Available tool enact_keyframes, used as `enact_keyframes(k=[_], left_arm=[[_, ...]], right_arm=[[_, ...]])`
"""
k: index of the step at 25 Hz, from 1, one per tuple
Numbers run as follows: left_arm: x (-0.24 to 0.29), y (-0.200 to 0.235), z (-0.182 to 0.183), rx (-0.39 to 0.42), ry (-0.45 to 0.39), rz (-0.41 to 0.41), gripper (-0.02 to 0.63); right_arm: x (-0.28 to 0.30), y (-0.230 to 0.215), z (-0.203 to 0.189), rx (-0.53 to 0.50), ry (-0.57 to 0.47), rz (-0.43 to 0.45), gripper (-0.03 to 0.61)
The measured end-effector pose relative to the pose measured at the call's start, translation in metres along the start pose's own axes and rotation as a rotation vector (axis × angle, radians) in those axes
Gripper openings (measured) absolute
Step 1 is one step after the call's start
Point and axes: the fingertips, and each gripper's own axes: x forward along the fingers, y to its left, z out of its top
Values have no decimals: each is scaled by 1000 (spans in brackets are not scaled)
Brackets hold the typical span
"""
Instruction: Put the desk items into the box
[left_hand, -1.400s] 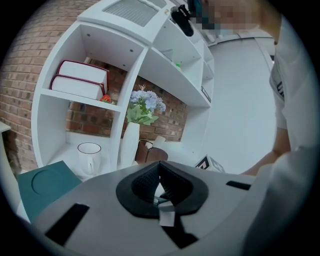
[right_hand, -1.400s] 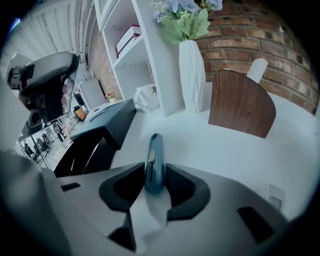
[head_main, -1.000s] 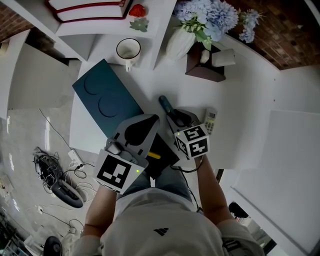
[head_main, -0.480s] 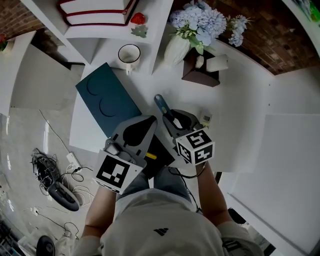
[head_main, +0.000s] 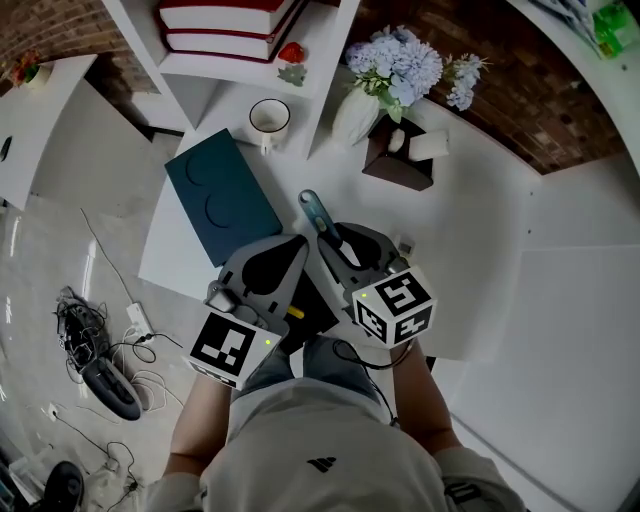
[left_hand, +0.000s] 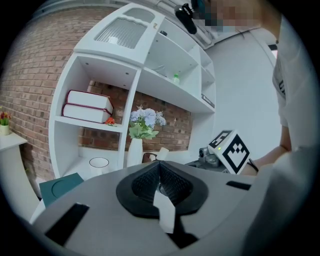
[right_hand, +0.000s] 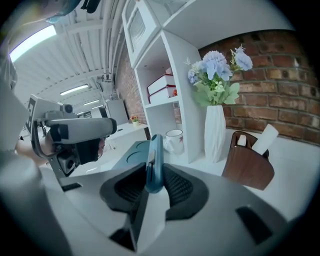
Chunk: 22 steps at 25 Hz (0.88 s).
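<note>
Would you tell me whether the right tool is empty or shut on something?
Shut on a blue cutter: the right tool's pads press its sides, and it sticks out ahead.

Left of the smooth white vase (right_hand: 216, 131), the mug (right_hand: 174, 140) looks glossy ceramic; the brick wall (right_hand: 280, 75) behind is rough. The blue cutter (right_hand: 154, 150) is smooth plastic; pads (right_hand: 178, 187) of the right gripper (right_hand: 151, 172), ribbed black rubber.
</note>
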Motion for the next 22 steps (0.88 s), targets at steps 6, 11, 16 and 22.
enact_keyframes(k=[6,11,16,22], left_arm=[[-12,-1,6,7,-30,81,12],[-27,-2,8,1,-51,160,12],[-43,0,7,-3,-78,259,12],[-62,-3,3,-21,-99,368,12]], right_arm=[[-2,14,10,-55,-15,72,118],[-3,27,17,-94,-22,145,117],[0,45,24,-146,-27,232,115],[0,66,25,-201,-23,331,114]])
